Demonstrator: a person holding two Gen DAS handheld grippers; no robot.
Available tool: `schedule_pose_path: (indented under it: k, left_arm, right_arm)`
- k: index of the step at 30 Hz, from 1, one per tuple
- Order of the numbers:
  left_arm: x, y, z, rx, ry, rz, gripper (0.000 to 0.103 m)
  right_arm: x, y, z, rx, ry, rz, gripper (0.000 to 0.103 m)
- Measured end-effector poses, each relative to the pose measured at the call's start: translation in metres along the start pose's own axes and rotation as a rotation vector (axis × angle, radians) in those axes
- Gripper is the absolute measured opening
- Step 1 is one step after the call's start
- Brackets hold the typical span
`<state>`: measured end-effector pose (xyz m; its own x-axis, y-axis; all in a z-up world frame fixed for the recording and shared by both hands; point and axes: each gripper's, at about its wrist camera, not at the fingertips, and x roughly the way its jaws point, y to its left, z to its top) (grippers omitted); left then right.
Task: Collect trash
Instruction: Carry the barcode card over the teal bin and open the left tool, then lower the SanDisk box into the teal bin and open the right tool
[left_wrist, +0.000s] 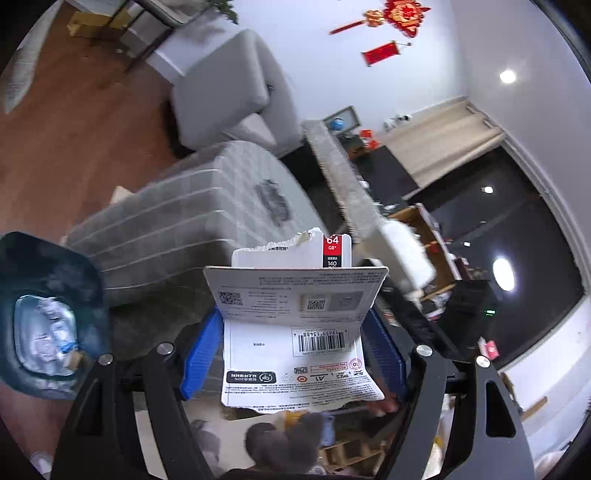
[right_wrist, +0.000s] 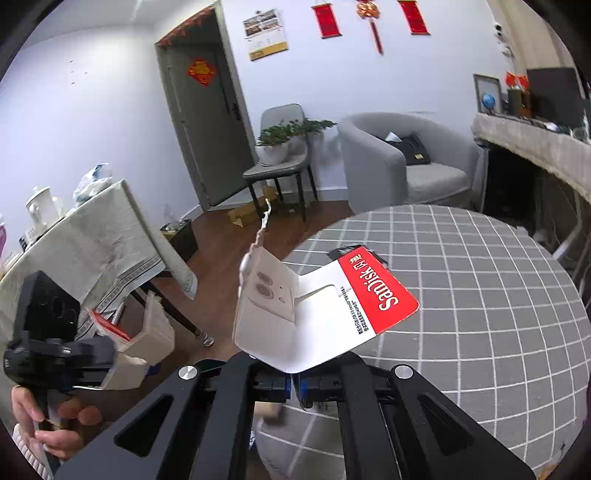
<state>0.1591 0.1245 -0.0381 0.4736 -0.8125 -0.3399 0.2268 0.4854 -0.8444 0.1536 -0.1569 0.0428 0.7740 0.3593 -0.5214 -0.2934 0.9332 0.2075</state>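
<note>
Your left tongs (left_wrist: 291, 354) pinch a torn white cardboard pack (left_wrist: 295, 332); your right tongs (right_wrist: 293, 384) pinch a red-and-white card (right_wrist: 325, 306). Both are light and bendy, so hold the edges firmly.

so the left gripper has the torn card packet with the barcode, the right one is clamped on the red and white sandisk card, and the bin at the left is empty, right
Not quite: the bin is not empty; the left wrist view shows crumpled trash inside it. The rest holds: the left gripper holds the barcode packet, and the right gripper is clamped on the SanDisk card.
</note>
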Motion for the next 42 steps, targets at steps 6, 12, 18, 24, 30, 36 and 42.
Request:
schedule_pose_path:
  k: [6,12,18,24,30,36,42]
  left_arm:
    - [-0.013,0.031,-0.003,-0.024,0.010,0.136,0.077]
    - [-0.024,0.054,-0.007,-0.009,0.044,0.318,0.077]
    - [-0.033,0.081,-0.010,0.002,0.072,0.457,0.077]
    - [-0.033,0.110,-0.011,0.029,0.121,0.639,0.078]
    - [-0.028,0.129,-0.015,0.063,0.182,0.739,0.085]
    - [-0.039,0.130,-0.016,0.090,0.183,0.777,0.087]
    - [-0.061,0.113,-0.011,0.150,0.100,0.821,0.081]
  right_arm:
    - [0.003,0.029,-0.005,-0.025,0.013,0.047,0.003]
    - [0.013,0.066,-0.011,-0.074,0.029,0.103,0.003]
    - [0.033,0.095,-0.022,-0.103,0.070,0.153,0.003]
    - [0.056,0.118,-0.031,-0.119,0.131,0.182,0.003]
    - [0.078,0.135,-0.038,-0.118,0.187,0.210,0.003]
    - [0.108,0.143,-0.056,-0.122,0.278,0.208,0.003]
    - [0.136,0.151,-0.074,-0.136,0.353,0.188,0.003]
